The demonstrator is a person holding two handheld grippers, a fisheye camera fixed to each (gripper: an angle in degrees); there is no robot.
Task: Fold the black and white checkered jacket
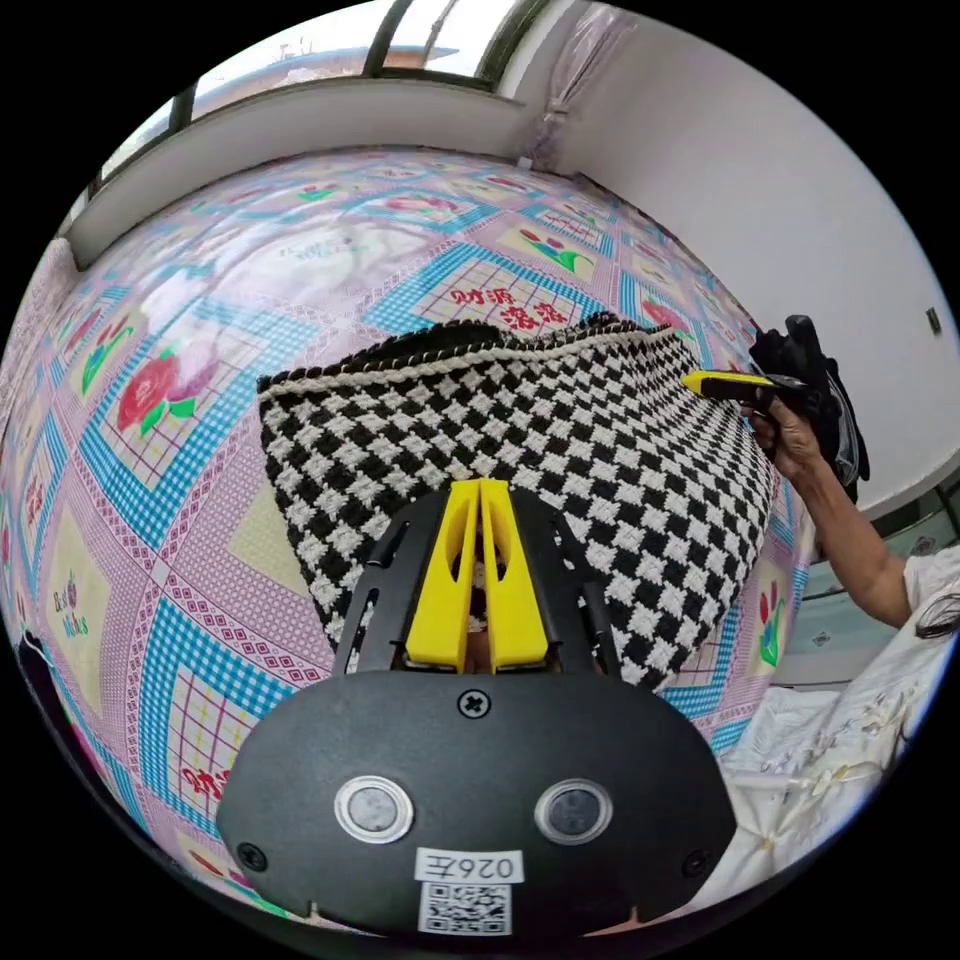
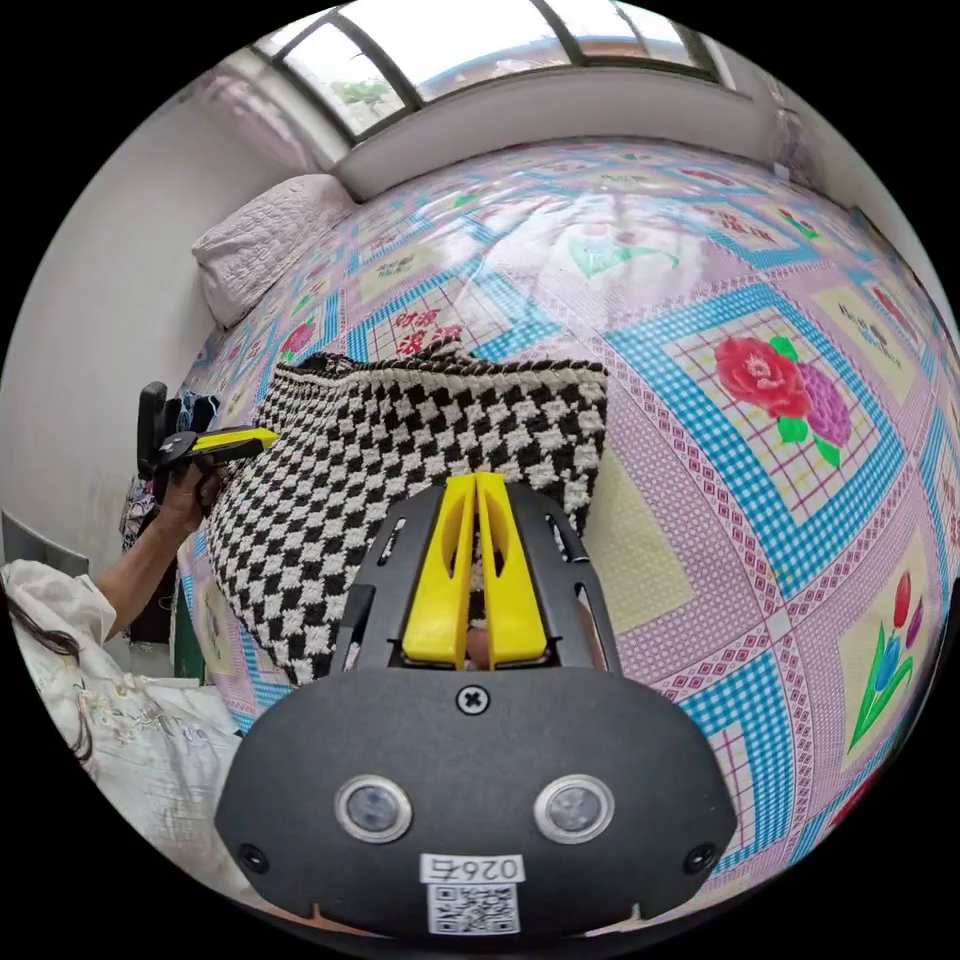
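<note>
The black and white checkered jacket (image 1: 560,450) lies folded into a compact block on the bed, its cream braided edge on the far side. My left gripper (image 1: 481,487) is shut, its yellow tips over the near part of the jacket, with no cloth visible between them. The right gripper (image 1: 728,383), held in a hand, rests at the jacket's far right corner. In the right gripper view the jacket (image 2: 400,450) lies ahead and to the left. My right gripper (image 2: 475,482) is shut above its near edge, and the left gripper (image 2: 232,440) sits at the jacket's left edge.
A bedspread (image 1: 200,330) with pink, blue and flower patches covers the bed. A pillow (image 2: 265,235) lies at the head by the wall, below the window (image 2: 480,40). The person's arm (image 1: 850,540) and light clothing (image 2: 130,720) stand at the bedside.
</note>
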